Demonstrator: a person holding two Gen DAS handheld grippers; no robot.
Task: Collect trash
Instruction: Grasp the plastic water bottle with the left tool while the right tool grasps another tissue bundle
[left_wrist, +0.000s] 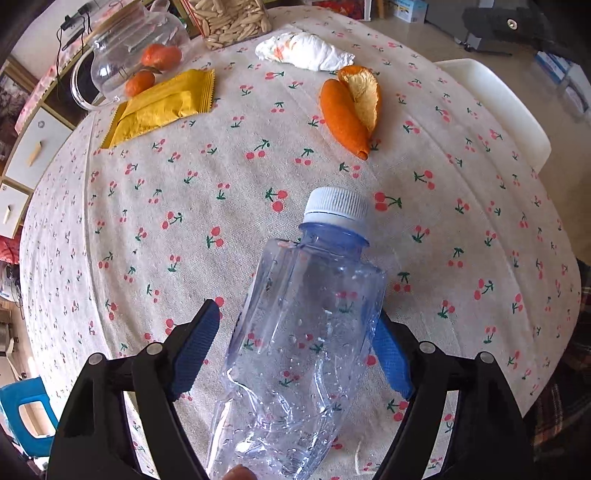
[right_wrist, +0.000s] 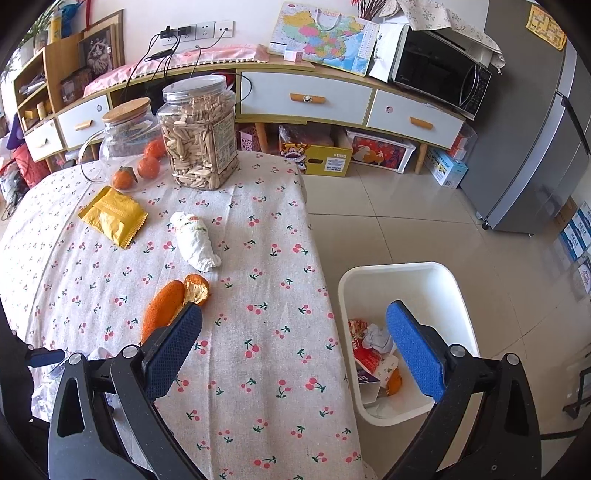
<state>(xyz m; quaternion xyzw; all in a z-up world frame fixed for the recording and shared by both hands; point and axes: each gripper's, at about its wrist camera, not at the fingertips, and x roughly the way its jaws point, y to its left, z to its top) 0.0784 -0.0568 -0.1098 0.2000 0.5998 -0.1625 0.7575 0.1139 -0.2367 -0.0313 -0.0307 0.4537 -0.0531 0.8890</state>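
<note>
Clear plastic bottle (left_wrist: 303, 332) is seen between wide-spread left tongs (left_wrist: 295, 343), ungripped, above tabletop (left_wrist: 147, 206); right tongs (right_wrist: 295, 336) are spread, empty

tablecloth (left_wrist: 184, 221): beige, red cherry print | bottle (left_wrist: 303, 332): clear bluish, white cap | peel (left_wrist: 351, 110): orange | wrapper (left_wrist: 162, 107): yellow | tissue (left_wrist: 306, 51): white | bin (right_wrist: 402, 280): white | finger pads (right_wrist: 413, 347): blue
</note>
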